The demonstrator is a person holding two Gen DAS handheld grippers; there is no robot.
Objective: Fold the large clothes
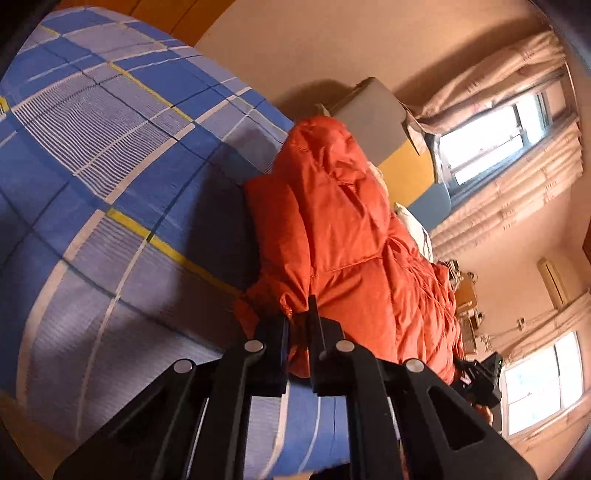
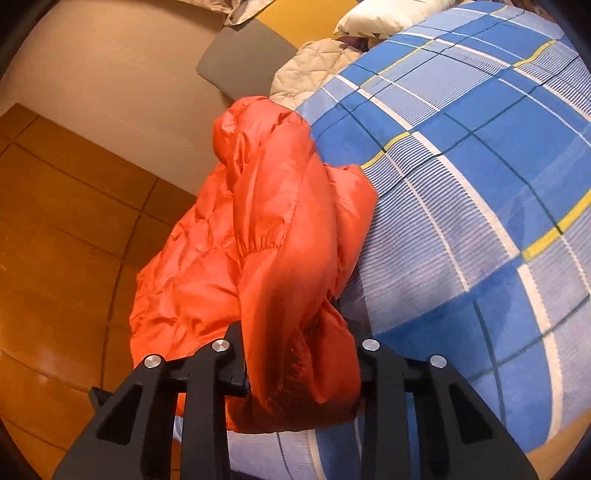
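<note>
Here both hand-held grippers point forward and slantwise down at an orange padded jacket (image 1: 340, 229) that lies bunched on a bed with a blue checked sheet (image 1: 110, 155).

The left hand-held gripper (image 1: 298, 325) is seen from behind its two black fingers. They stand almost together, and a thin edge of the jacket is pinched between the pads at the near end of the garment. The rest of the jacket stretches away from this grip toward the wall, and its far end is near a grey cushion (image 1: 369, 118). The view is tilted, so the bed rises on the left and a curtained window (image 1: 487, 136) is on the right.

The right hand-held gripper (image 2: 301, 365) has its fingers further apart, and a thick fold of the jacket fills the gap between them; the pads press it from both sides. In this view the jacket lies at the edge of the bed, partly hanging over toward the wooden floor (image 2: 66, 229). A beige quilt (image 2: 314, 66) and a white pillow (image 2: 384, 14) lie beyond it.
</note>
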